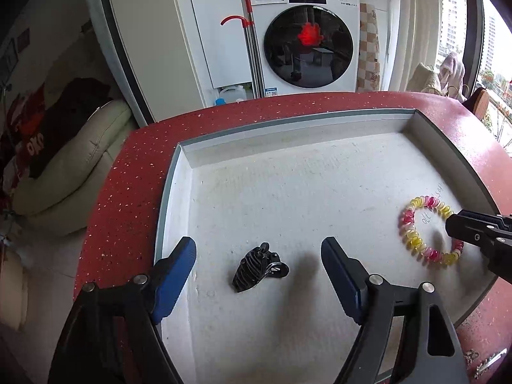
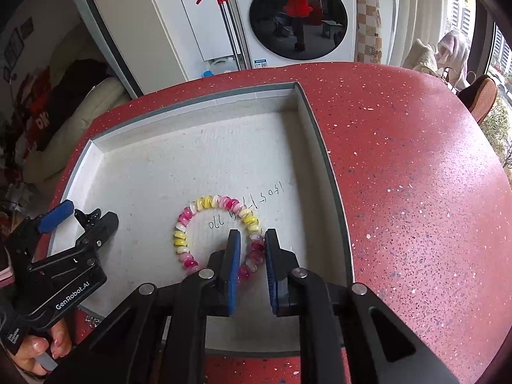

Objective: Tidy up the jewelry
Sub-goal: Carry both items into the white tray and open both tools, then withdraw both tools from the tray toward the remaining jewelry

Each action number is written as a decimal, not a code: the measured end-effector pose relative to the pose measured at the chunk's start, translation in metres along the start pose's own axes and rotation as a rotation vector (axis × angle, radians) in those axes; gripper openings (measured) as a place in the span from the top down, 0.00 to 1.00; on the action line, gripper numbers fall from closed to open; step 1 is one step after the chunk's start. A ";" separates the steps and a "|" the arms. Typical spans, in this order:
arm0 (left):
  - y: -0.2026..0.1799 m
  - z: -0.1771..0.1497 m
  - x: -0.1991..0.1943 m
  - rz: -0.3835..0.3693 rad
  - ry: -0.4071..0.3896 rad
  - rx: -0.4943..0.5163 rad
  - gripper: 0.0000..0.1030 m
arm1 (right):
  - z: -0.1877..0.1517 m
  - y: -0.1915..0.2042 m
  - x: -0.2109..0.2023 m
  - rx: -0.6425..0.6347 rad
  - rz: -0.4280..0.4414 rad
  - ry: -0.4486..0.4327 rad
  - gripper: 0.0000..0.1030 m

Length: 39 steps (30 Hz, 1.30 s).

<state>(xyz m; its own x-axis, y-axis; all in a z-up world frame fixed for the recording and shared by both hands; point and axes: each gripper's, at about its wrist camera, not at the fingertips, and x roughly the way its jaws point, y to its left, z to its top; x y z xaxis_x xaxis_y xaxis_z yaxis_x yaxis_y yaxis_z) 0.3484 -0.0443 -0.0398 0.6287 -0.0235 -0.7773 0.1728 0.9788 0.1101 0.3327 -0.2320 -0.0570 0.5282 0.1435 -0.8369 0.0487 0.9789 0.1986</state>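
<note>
A shallow white tray (image 1: 243,147) sits on a red speckled table. In the left wrist view a black hair claw clip (image 1: 257,267) lies on the tray floor between my open left gripper's (image 1: 259,252) blue fingers, apart from both. A pink-and-yellow beaded bracelet (image 1: 412,233) lies at the tray's right. In the right wrist view the bracelet (image 2: 204,203) lies flat, and my right gripper (image 2: 252,240) straddles its near-right beads with jaws narrowly apart, touching or nearly touching them. My left gripper (image 2: 86,216) shows at the tray's left, with the clip hidden behind it.
The red speckled table (image 2: 416,192) extends wide to the right of the tray (image 2: 329,166). A washing machine (image 1: 307,38), a red mop handle (image 1: 248,25) and a cream sofa (image 1: 70,172) stand beyond the table. Handwriting marks the tray floor (image 2: 256,201).
</note>
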 end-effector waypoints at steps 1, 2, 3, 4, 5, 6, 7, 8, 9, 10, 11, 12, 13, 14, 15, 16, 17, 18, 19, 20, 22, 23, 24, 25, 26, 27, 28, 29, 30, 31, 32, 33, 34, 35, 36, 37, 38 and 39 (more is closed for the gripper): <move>0.001 0.000 -0.002 -0.007 0.002 -0.005 0.07 | -0.001 0.000 -0.002 0.007 0.008 -0.006 0.72; 0.002 0.000 -0.004 -0.013 0.001 -0.009 0.07 | -0.001 0.000 -0.005 0.012 0.013 -0.012 0.68; 0.003 0.001 -0.007 -0.018 -0.002 -0.014 0.07 | -0.002 0.000 -0.009 0.016 0.021 -0.021 0.63; 0.003 0.001 -0.010 -0.021 -0.009 -0.019 0.07 | -0.002 0.000 -0.014 0.018 0.029 -0.031 0.62; 0.004 0.001 -0.014 -0.023 -0.017 -0.024 0.07 | -0.003 0.000 -0.019 0.019 0.035 -0.041 0.62; 0.005 0.002 -0.018 -0.026 -0.025 -0.029 0.07 | -0.003 0.001 -0.024 0.022 0.040 -0.051 0.61; 0.005 0.002 -0.022 -0.031 -0.031 -0.033 0.07 | -0.004 0.001 -0.029 0.026 0.046 -0.060 0.58; 0.007 0.001 -0.027 -0.033 -0.037 -0.036 0.07 | -0.005 0.001 -0.035 0.029 0.054 -0.069 0.57; 0.008 0.001 -0.032 -0.034 -0.042 -0.038 0.03 | -0.007 0.000 -0.040 0.032 0.060 -0.079 0.54; 0.008 0.000 -0.036 -0.035 -0.048 -0.041 0.00 | -0.009 -0.002 -0.045 0.033 0.063 -0.088 0.52; 0.010 -0.002 -0.043 -0.036 -0.063 -0.045 0.00 | -0.011 -0.002 -0.051 0.037 0.067 -0.096 0.52; 0.011 -0.004 -0.050 -0.041 -0.074 -0.043 0.00 | -0.013 -0.003 -0.056 0.042 0.073 -0.103 0.50; 0.013 -0.006 -0.056 -0.046 -0.078 -0.039 0.00 | -0.017 -0.004 -0.061 0.049 0.081 -0.109 0.47; 0.013 -0.008 -0.063 -0.048 -0.081 -0.034 0.00 | -0.021 -0.006 -0.067 0.057 0.089 -0.115 0.46; 0.016 -0.012 -0.070 -0.049 -0.088 -0.032 0.00 | -0.025 -0.007 -0.072 0.063 0.099 -0.120 0.41; 0.017 -0.017 -0.077 -0.050 -0.093 -0.031 0.00 | -0.030 -0.007 -0.077 0.069 0.106 -0.127 0.36; 0.019 -0.022 -0.083 -0.052 -0.096 -0.030 0.00 | -0.035 -0.007 -0.082 0.074 0.113 -0.133 0.33; 0.021 -0.027 -0.089 -0.054 -0.096 -0.032 0.00 | -0.040 -0.007 -0.086 0.078 0.118 -0.137 0.27; 0.023 -0.034 -0.094 -0.058 -0.093 -0.035 0.00 | -0.045 -0.008 -0.090 0.083 0.123 -0.140 0.23; 0.025 -0.040 -0.098 -0.060 -0.084 -0.039 0.00 | -0.051 -0.008 -0.093 0.088 0.130 -0.142 0.23; 0.030 -0.054 -0.105 -0.073 -0.062 -0.055 0.00 | -0.064 -0.010 -0.101 0.099 0.141 -0.145 0.23; 0.032 -0.061 -0.108 -0.086 -0.050 -0.067 0.00 | -0.072 -0.011 -0.104 0.103 0.145 -0.143 0.22; 0.035 -0.068 -0.111 -0.096 -0.038 -0.078 0.00 | -0.079 -0.011 -0.106 0.103 0.150 -0.139 0.22; 0.037 -0.076 -0.114 -0.100 -0.028 -0.086 0.00 | -0.087 -0.011 -0.108 0.102 0.153 -0.133 0.22; 0.038 -0.083 -0.116 -0.098 -0.023 -0.092 0.00 | -0.095 -0.010 -0.109 0.100 0.151 -0.128 0.22; 0.040 -0.091 -0.120 -0.094 -0.021 -0.095 0.00 | -0.103 -0.010 -0.111 0.098 0.149 -0.123 0.22; 0.040 -0.099 -0.123 -0.087 -0.020 -0.096 0.00 | -0.111 -0.009 -0.112 0.096 0.149 -0.116 0.22; 0.040 -0.106 -0.125 -0.079 -0.016 -0.096 0.00 | -0.118 -0.009 -0.113 0.093 0.150 -0.107 0.22; 0.040 -0.112 -0.126 -0.069 -0.009 -0.096 0.00 | -0.126 -0.008 -0.114 0.091 0.149 -0.099 0.22; 0.040 -0.120 -0.127 -0.062 0.000 -0.102 0.00 | -0.133 -0.007 -0.115 0.090 0.147 -0.089 0.22; 0.042 -0.125 -0.128 -0.063 0.010 -0.114 0.00 | -0.140 -0.006 -0.115 0.090 0.143 -0.079 0.22; 0.044 -0.132 -0.127 -0.068 0.019 -0.129 0.00 | -0.147 -0.005 -0.115 0.089 0.137 -0.069 0.22; 0.046 -0.137 -0.127 -0.064 0.027 -0.148 0.00 | -0.154 -0.004 -0.115 0.088 0.132 -0.060 0.22; 0.049 -0.142 -0.126 -0.053 0.032 -0.168 0.00 | -0.160 -0.002 -0.114 0.087 0.129 -0.053 0.22; 0.051 -0.146 -0.125 -0.048 0.038 -0.185 0.00 | -0.164 -0.001 -0.114 0.086 0.129 -0.046 0.22; 0.054 -0.150 -0.123 -0.049 0.047 -0.199 0.00 | -0.170 0.002 -0.114 0.085 0.128 -0.041 0.22; 0.056 -0.153 -0.121 -0.052 0.060 -0.213 0.00 | -0.173 0.004 -0.114 0.085 0.128 -0.037 0.22; 0.058 -0.155 -0.119 -0.053 0.076 -0.226 0.00 | -0.177 0.006 -0.114 0.083 0.127 -0.034 0.22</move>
<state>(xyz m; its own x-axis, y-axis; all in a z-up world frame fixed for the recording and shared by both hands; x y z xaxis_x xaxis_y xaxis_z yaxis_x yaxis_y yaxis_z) 0.1665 0.0472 -0.0372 0.5632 -0.0696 -0.8234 0.0252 0.9974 -0.0671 0.1230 -0.2171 -0.0509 0.5631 0.2586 -0.7849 0.0489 0.9377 0.3440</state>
